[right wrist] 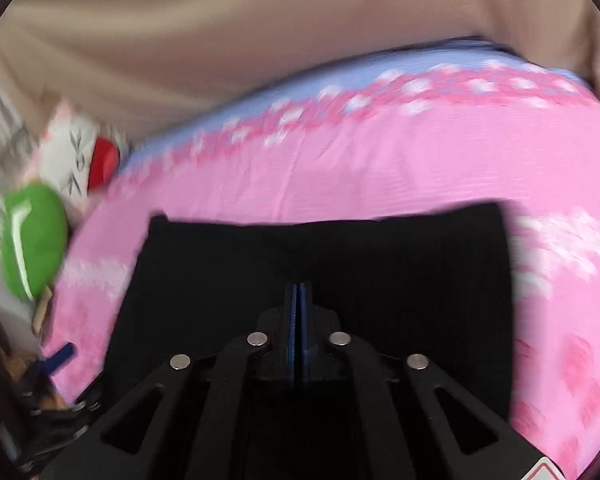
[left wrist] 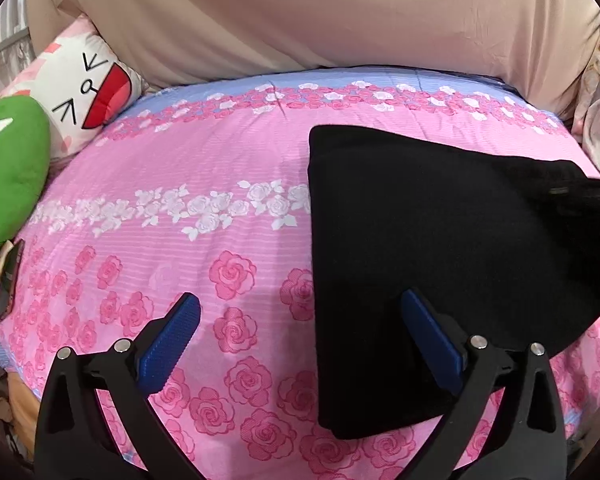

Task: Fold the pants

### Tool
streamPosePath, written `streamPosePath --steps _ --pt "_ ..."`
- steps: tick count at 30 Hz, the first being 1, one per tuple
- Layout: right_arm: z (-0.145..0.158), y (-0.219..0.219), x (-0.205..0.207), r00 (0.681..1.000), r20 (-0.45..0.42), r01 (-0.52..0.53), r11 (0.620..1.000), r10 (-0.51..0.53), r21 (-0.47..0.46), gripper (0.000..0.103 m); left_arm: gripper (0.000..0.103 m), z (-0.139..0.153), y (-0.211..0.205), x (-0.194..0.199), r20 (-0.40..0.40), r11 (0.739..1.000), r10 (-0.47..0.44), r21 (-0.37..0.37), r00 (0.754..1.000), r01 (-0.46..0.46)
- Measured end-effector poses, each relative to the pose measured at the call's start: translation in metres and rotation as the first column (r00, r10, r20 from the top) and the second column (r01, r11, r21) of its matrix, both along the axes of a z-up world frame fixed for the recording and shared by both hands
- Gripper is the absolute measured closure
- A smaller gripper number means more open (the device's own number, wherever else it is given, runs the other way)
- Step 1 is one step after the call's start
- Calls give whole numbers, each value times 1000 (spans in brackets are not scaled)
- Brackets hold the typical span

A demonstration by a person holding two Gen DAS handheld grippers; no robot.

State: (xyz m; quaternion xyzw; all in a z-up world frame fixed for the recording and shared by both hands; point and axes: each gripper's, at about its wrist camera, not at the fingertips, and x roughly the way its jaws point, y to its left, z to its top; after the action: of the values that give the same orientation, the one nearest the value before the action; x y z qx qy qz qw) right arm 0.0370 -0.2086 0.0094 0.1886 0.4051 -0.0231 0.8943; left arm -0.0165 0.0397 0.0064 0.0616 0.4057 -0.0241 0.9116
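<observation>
One pink rose-print bedsheet (left wrist: 188, 208) fills both views. The folded black pants (left wrist: 412, 264) lie right of centre in the left view, long axis running lower-left to upper-right. The left gripper (left wrist: 300, 320) gapes empty; the right gripper (right wrist: 299, 300) is closed over the pants, whether pinching cloth I cannot tell.

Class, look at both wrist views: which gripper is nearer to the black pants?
Right. The right gripper is shut and sits directly over the pants. The left gripper is open, hanging beside their edge, one finger over the pink sheet, the other over the pants.
</observation>
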Motion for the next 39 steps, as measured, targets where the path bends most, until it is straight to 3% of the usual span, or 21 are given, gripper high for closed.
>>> streamPosePath --steps 3,5,7,10,11,12,14,16,20,22,24,26,28,30,32,34,35,37,39 --pt "24 -10 -39 997 63 46 996 -42 -70 90 5 0 -2 1 -2 1000 14 10 1000 -13" --pt "16 -14 -52 999 18 48 991 -46 -125 89 5 0 -3 2 -6 1000 22 15 1000 -22" --pt "0 -18 -54 998 -29 49 983 -55 -177 95 5 1 -5 2 -4 999 25 23 1000 -25" --pt "6 -21 -69 997 1 81 986 -82 -149 92 5 1 -7 0 0 999 32 42 999 -32" --pt "9 -19 -72 996 13 86 985 -85 -151 82 5 1 -8 -1 0 998 36 48 999 -36" --pt "17 -17 -78 996 34 90 983 -86 -159 61 5 2 -8 -1 -2 998 39 50 999 -39" --pt "25 -11 -91 995 55 90 979 -81 -186 49 5 3 -7 -2 -4 998 42 51 999 -42" --pt "24 -8 -101 996 52 79 979 -70 -189 49 5 5 -7 -3 -8 998 43 50 999 -43" --pt "10 -4 -109 1000 7 31 993 -30 -112 52 5 7 -7 -9 -19 999 34 19 999 -34" --pt "-3 4 -106 999 -29 29 986 -34 -161 77 5 9 -9 -11 -19 1000 28 5 999 -28" --pt "0 7 -110 1000 -5 27 985 -28 -172 91 5 13 -13 -14 -12 1000 17 1 1000 -17" --pt "15 5 -121 998 55 21 990 -13 -137 91 5 19 -16 -20 4 1000 -4 -1 1000 4" --pt "18 2 -124 999 52 16 989 -8 -150 90 5 20 -18 -23 5 1000 -24 -17 1000 24" --pt "-7 -7 -114 999 -32 20 988 -25 -155 82 5 15 -20 -21 -15 999 -36 -39 999 36" --pt "-16 -14 -119 999 -12 50 996 -51 -79 77 5 7 -19 -17 -61 996 -52 -80 997 47" --pt "-8 -15 -126 998 11 67 996 -66 -62 55 5 2 -14 -15 -90 985 -81 -157 993 66" --pt "-5 -15 -129 994 22 104 990 -103 -91 35 5 -2 -10 -13 -108 974 -97 -216 989 72" --pt "-3 -17 -131 991 22 134 982 -133 -136 31 5 -11 -2 -8 -149 943 -126 -325 981 71" --pt "-11 -23 -128 989 -9 143 985 -144 -98 30 5 -26 5 1 -205 915 -121 -402 971 29"
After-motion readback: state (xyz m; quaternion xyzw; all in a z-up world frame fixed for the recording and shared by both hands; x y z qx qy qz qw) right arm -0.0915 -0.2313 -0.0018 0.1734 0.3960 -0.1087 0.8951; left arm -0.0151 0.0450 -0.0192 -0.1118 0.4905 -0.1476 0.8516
